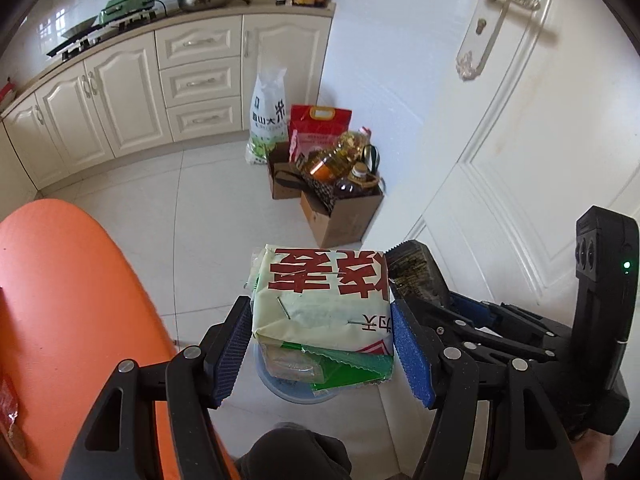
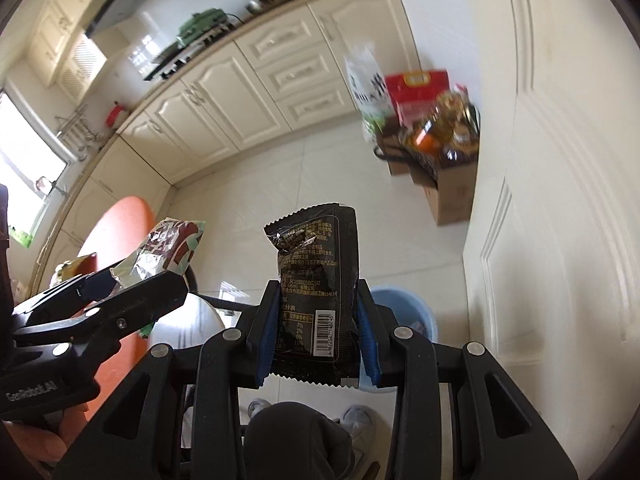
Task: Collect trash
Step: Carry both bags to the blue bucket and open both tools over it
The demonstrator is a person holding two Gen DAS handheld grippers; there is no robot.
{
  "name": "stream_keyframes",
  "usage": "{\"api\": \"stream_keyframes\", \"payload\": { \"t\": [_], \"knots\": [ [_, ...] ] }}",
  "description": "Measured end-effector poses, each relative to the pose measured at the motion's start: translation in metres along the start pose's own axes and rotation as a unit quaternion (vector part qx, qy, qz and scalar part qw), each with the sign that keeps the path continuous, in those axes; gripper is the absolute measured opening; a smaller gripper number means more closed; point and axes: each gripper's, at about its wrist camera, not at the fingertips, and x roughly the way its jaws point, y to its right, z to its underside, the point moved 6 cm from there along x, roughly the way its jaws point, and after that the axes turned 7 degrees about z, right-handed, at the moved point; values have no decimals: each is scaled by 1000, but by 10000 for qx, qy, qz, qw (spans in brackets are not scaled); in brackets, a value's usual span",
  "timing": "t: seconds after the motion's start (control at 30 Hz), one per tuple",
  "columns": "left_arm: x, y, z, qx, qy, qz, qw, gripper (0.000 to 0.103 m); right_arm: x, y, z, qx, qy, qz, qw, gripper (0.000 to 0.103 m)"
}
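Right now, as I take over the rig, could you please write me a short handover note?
Left gripper: jaws shut on a cream packet with red print.
Right gripper: jaws shut on a black wrapper.
Both are held over the floor, close to a blue bin that sits beside the white door.
Done: two pieces of trash picked up.
Left: drop both into the bin, then check the orange table, where something still seems to lie at its edge.

cream cabinets [image 1: 120, 92], white door [image 1: 520, 140], cardboard boxes [image 1: 344, 216]
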Motion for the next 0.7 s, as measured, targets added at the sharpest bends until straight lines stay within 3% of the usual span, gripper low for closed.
{"api": "stream_keyframes", "payload": {
  "t": [0.37,0.4,0.47,0.53,0.7],
  "knots": [
    [104,-6,-47,-185,-1034,-210,9942,65,97,48,20,638,-724,2,9953,39],
    [114,2,-52,-209,-1082,-174,9938,66,100,51,20,678,-746,26,9949,48],
    [119,2,-61,-203,-1053,-283,9938,80,107,58,20,760,-779,75,9940,61],
    [124,4,-65,-195,-1005,-330,9942,87,105,62,20,822,-759,91,9937,66],
    [112,9,-48,-167,-951,-333,9948,88,91,67,17,887,-609,245,9939,90]
  ]
}}
